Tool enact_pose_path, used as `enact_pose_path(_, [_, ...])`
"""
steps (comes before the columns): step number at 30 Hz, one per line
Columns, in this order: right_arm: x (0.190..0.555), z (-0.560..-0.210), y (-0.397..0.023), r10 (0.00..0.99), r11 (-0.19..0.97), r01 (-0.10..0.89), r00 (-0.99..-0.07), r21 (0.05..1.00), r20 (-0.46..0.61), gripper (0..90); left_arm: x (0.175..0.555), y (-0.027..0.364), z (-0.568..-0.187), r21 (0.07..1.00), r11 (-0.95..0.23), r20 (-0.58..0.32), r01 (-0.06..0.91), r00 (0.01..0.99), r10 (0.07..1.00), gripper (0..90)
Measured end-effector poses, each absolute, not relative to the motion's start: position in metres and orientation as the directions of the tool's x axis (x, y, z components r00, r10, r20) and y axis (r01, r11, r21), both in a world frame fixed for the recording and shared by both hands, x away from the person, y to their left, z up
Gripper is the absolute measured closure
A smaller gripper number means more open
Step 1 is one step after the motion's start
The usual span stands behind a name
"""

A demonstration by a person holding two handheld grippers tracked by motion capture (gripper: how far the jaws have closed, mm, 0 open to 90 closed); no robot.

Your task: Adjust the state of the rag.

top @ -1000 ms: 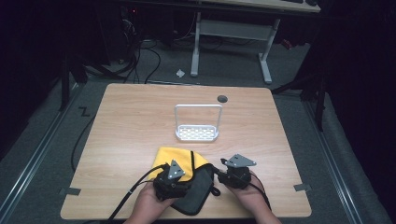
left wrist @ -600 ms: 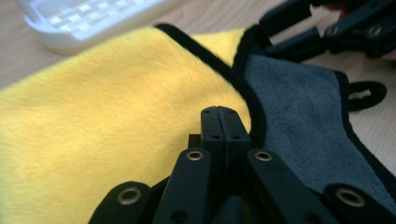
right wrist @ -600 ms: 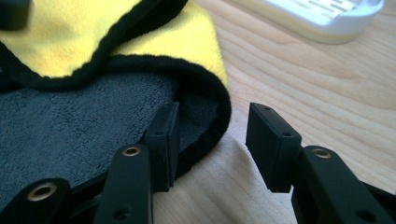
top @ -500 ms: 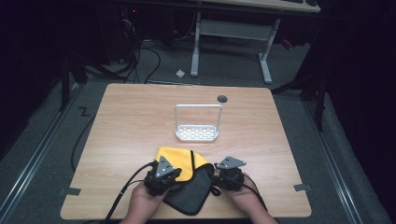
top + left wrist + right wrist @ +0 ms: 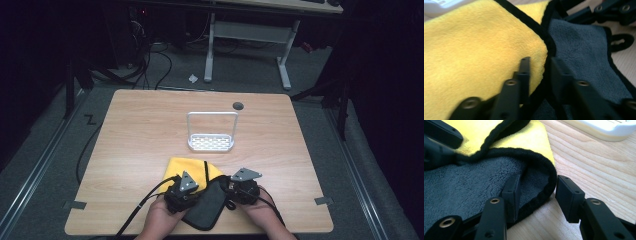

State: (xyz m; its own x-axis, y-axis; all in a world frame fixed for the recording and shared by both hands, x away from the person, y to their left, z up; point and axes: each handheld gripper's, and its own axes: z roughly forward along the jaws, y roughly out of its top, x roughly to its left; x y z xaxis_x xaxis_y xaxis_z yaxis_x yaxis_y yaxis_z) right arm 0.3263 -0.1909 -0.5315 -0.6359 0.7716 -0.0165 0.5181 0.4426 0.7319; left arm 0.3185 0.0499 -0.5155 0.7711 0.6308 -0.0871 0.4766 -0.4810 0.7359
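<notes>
Left gripper: jaws just reopened, straddling the black-bound edge where yellow cloth meets grey cloth; tabletop beyond.

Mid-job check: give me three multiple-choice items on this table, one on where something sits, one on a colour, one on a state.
1. Where does the white rack stand?
A. beyond the cloth, mid-table
B. on the cloth
C. at the table's left edge

2. Which colours are the two sides of the cloth?
A. red and white
B. yellow and grey
C. blue and green

3. What lies between the right gripper's jaws?
A. the rack's handle
B. a cable
C. the cloth's black hem

Key: 1 A, the high view shows the rack farther up the table than the cloth. 2 B, both gripper views show yellow beside grey. 3 C, the hem curls between the open jaws.
</notes>
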Motion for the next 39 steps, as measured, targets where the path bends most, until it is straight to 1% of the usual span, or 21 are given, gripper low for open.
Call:
enact_pose_path(2, [0.326, -0.532, -0.191, 0.771, 0.441, 0.517, -0.636, 0.733, -0.015, 56.1, 0.319, 0.053, -0.515, 0.746, -0.463, -0.097, 0.478, 0.766, 0.635, 84.5])
enact_pose_path(4, [0.326, -0.531, -0.191, 0.771, 0.443, 0.518, -0.636, 0.732, -0.016, 57.1, 0.32, 0.055, -0.513, 0.752, -0.448, -0.11, 0.483, 0.762, 0.638, 89.0])
enact_pose_path(5, [0.326, -0.531, -0.191, 0.769, 0.443, 0.518, -0.639, 0.732, -0.014, 60.9, 0.32, 0.059, -0.51, 0.765, -0.425, -0.123, 0.484, 0.758, 0.641, 89.4])
enact_pose_path(13, [0.328, -0.529, -0.193, 0.778, 0.428, 0.547, -0.628, 0.72, 0.016, 74.0, 0.322, 0.075, -0.501, 0.8, -0.369, -0.124, 0.473, 0.732, 0.67, 89.9])
enact_pose_path(16, [0.326, -0.527, -0.193, 0.779, 0.443, 0.541, -0.627, 0.715, -0.008, 83.3, 0.327, 0.092, -0.496, 0.814, -0.311, -0.156, 0.49, 0.7, 0.697, 89.9])
enact_pose_path(18, [0.326, -0.527, -0.195, 0.779, 0.436, 0.539, -0.627, 0.72, -0.002, 85.6, 0.332, 0.107, -0.493, 0.817, -0.273, -0.178, 0.507, 0.673, 0.718, 89.9])
enact_pose_path(21, [0.326, -0.526, -0.197, 0.782, 0.434, 0.534, -0.624, 0.725, -0.008, 86.0, 0.337, 0.13, -0.492, 0.821, -0.227, -0.192, 0.524, 0.628, 0.754, 90.0])
enact_pose_path(22, [0.326, -0.526, -0.197, 0.782, 0.434, 0.534, -0.624, 0.725, -0.008, 86.0, 0.337, 0.13, -0.492, 0.821, -0.227, -0.192, 0.524, 0.628, 0.754, 90.0])
enact_pose_path(23, [0.327, -0.526, -0.198, 0.783, 0.436, 0.533, -0.622, 0.725, -0.014, 86.0, 0.34, 0.143, -0.492, 0.823, -0.206, -0.193, 0.529, 0.602, 0.775, 90.0])
enact_pose_path(26, [0.327, -0.525, -0.198, 0.783, 0.439, 0.526, -0.622, 0.729, -0.023, 85.9, 0.342, 0.154, -0.492, 0.821, -0.186, -0.203, 0.539, 0.582, 0.788, 90.0])
enact_pose_path(29, [0.326, -0.525, -0.2, 0.786, 0.449, 0.516, -0.616, 0.729, -0.047, 85.3, 0.349, 0.177, -0.496, 0.81, -0.149, -0.222, 0.568, 0.531, 0.818, 89.9])
enact_pose_path(31, [0.326, -0.525, -0.2, 0.789, 0.452, 0.512, -0.611, 0.73, -0.06, 85.2, 0.351, 0.181, -0.498, 0.806, -0.136, -0.232, 0.575, 0.52, 0.822, 89.9])
enact_pose_path(33, [0.327, -0.526, -0.204, 0.795, 0.453, 0.516, -0.603, 0.727, -0.067, 85.2, 0.354, 0.193, -0.502, 0.797, -0.116, -0.239, 0.593, 0.486, 0.841, 89.9])
enact_pose_path(38, [0.33, -0.525, -0.214, 0.811, 0.445, 0.518, -0.579, 0.731, -0.084, 85.1, 0.358, 0.202, -0.506, 0.787, -0.1, -0.25, 0.609, 0.462, 0.851, 89.8])
enact_pose_path(39, [0.331, -0.525, -0.218, 0.819, 0.437, 0.524, -0.568, 0.731, -0.083, 85.1, 0.36, 0.205, -0.51, 0.775, -0.089, -0.267, 0.626, 0.453, 0.851, 89.8])
